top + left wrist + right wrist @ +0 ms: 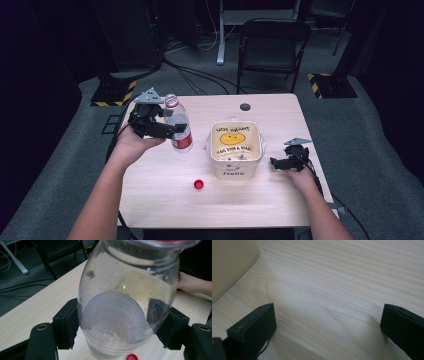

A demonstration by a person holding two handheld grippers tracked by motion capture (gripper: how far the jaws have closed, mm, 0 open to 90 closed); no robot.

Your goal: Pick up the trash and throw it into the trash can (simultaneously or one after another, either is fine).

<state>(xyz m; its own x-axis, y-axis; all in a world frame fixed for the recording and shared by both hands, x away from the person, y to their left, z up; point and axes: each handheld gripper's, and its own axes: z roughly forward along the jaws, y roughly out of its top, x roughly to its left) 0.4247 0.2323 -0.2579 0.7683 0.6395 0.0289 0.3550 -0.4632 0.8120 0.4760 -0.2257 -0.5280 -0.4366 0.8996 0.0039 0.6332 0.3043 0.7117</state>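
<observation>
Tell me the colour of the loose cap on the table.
Red; the cap shows best in the high view.

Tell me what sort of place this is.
Probably a lab or recording studio, not a home: dark walls, loose cables across grey carpet, hazard-striped stand bases, a folding chair behind one small wooden table.

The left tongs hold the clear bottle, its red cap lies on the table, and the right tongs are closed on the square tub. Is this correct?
Not entirely. The right tongs are open and hold nothing; the right gripper view shows bare table between them, with the square tub beside them. The left tongs do hold the clear bottle, and the red cap lies on the table.
</observation>
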